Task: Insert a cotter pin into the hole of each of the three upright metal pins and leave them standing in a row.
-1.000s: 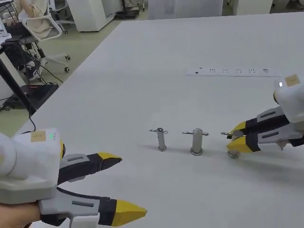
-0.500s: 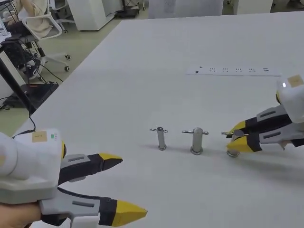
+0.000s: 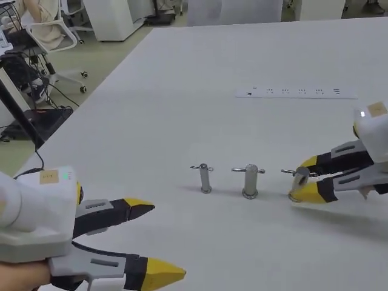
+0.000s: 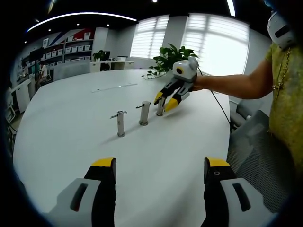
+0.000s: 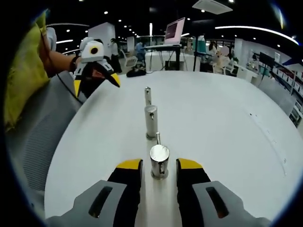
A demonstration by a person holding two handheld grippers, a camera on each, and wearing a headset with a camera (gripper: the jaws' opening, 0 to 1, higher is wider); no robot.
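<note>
Your right gripper (image 5: 159,166) straddles the nearest metal pin (image 5: 159,156), low and central in the right gripper view, jaws narrow with a sliver of gap each side. Your left gripper (image 3: 167,239) hangs wide at lower left. The pin looks stiff, slick and tippy, so grip its shank below the thin cotter pin (image 3: 290,172). The sticker (image 3: 48,175) is unreadable.

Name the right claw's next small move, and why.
Probably draw the right claw straight back, jaws open. They flank the third pin with gaps; its cotter pin is through, and the middle pin and left pin stand pinned too.
</note>
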